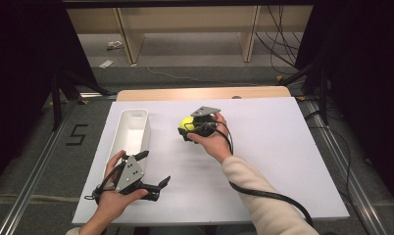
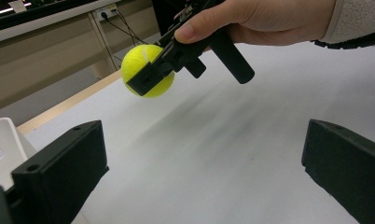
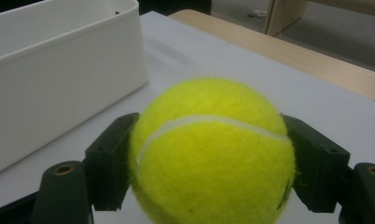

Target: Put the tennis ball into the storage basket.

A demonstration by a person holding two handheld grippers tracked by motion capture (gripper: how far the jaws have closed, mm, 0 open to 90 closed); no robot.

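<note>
A yellow tennis ball (image 1: 186, 122) (image 2: 140, 57) (image 3: 213, 154) hangs a little above the white table top (image 1: 268, 147), with my right gripper (image 1: 185, 127) (image 2: 150, 70) (image 3: 213, 161) shut on it, one black jaw against each side. A long white bin (image 1: 145, 128) (image 3: 59, 70) lies just left of the ball, with nothing showing inside it. My left gripper (image 1: 153, 169) (image 2: 202, 172) rests near the table's front left, beside the bin's near end (image 2: 1, 140). It is open, its jaws wide apart with nothing between them.
The table's wooden back edge (image 1: 200, 93) runs behind the white top. A black cable (image 1: 268, 196) trails from the right gripper across the front right. Wooden shelf legs (image 1: 124, 34) and loose cables (image 1: 278, 44) stand on the floor beyond.
</note>
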